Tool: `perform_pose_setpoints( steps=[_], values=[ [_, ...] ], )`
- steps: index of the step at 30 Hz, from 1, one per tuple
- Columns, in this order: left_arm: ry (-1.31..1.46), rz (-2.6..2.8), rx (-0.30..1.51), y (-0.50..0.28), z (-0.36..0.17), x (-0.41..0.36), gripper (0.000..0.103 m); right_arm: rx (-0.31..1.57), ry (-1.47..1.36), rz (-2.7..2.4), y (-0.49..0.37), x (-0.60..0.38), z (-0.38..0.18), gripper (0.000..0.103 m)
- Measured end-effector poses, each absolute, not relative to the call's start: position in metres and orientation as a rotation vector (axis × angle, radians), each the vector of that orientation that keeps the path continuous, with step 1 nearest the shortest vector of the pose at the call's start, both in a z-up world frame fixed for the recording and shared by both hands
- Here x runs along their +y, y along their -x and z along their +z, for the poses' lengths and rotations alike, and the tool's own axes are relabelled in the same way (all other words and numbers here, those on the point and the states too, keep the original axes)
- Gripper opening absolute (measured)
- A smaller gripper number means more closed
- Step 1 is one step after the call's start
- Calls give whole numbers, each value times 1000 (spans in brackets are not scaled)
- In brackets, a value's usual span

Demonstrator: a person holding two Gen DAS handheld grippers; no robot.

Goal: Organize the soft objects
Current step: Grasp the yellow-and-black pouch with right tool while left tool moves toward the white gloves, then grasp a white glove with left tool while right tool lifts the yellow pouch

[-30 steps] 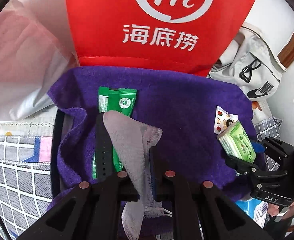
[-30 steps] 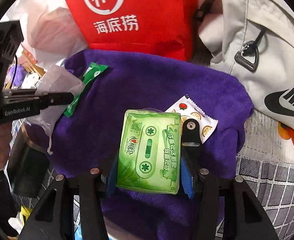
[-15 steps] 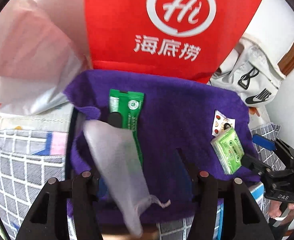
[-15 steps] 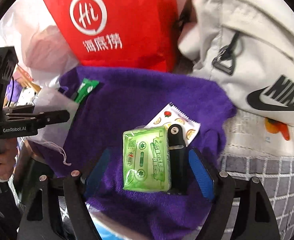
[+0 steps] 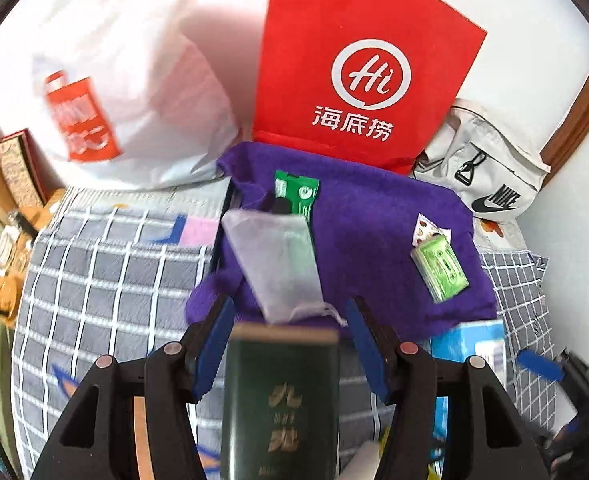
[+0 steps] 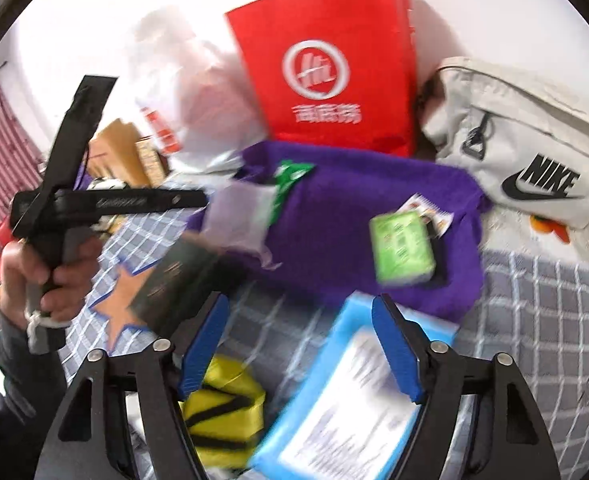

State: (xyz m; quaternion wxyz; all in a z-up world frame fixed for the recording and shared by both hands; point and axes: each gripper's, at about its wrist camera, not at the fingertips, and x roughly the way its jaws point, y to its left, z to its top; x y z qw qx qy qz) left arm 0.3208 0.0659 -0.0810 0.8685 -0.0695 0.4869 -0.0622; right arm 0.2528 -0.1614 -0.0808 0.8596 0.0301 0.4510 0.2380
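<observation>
A purple towel (image 5: 378, 236) (image 6: 354, 204) lies spread on the checked bedspread. On its left part rests a white gauze pouch (image 5: 272, 260) (image 6: 236, 216), half over a green sachet (image 5: 300, 194) (image 6: 290, 176). On its right part a green tissue pack (image 5: 440, 270) (image 6: 402, 248) lies beside a small white sachet (image 5: 426, 230) (image 6: 430, 210). My left gripper (image 5: 286, 320) (image 6: 190, 200) hangs open, drawn back from the pouch and holding nothing. My right gripper (image 6: 298, 308) is open above the bed with its jaws closing and nothing pressed between them.
A red paper bag (image 5: 358, 72), a white plastic bag (image 5: 126, 92) and a white Nike bag (image 5: 490, 184) stand behind the towel. Nearer me on the checked bedspread (image 5: 106, 280) lie a dark green box (image 5: 282, 400), a blue pack (image 6: 354, 392) and a yellow item (image 6: 222, 408).
The left gripper opened and let go of the gauze pouch; the right let go of the tissue pack. Both pulled back and up, leaving those things on the towel.
</observation>
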Motion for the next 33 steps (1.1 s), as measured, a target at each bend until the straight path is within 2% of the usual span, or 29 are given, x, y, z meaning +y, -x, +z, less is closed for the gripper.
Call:
perform_pose_setpoints(
  steps=[4, 10, 14, 21, 23, 24, 26, 33],
  values=[
    [150, -110, 1009, -294, -82, 75, 57, 987, -42, 537, -222, -138, -88, 58],
    [124, -24, 967, -252, -89, 91, 57, 1036, 3, 555, -195, -100, -108, 57],
    [163, -17, 975, -230, -100, 104, 57, 1056, 58, 510, -187, -86, -119, 52],
    [191, -23, 987, -204, -114, 112, 57, 1081, 195, 371, -188, -70, -145, 51],
    [186, -28, 986, -196, -116, 114, 57, 1090, 198, 368, -189, -70, -151, 42],
    [184, -27, 984, -193, -116, 115, 57, 1080, 185, 388, -187, -72, -150, 23],
    [183, -26, 981, -185, -117, 117, 57, 1035, 207, 369, -181, -74, -141, 15],
    [195, -75, 987, -166, -124, 113, 57, 925, 53, 456, -157, -99, -98, 14]
  ],
)
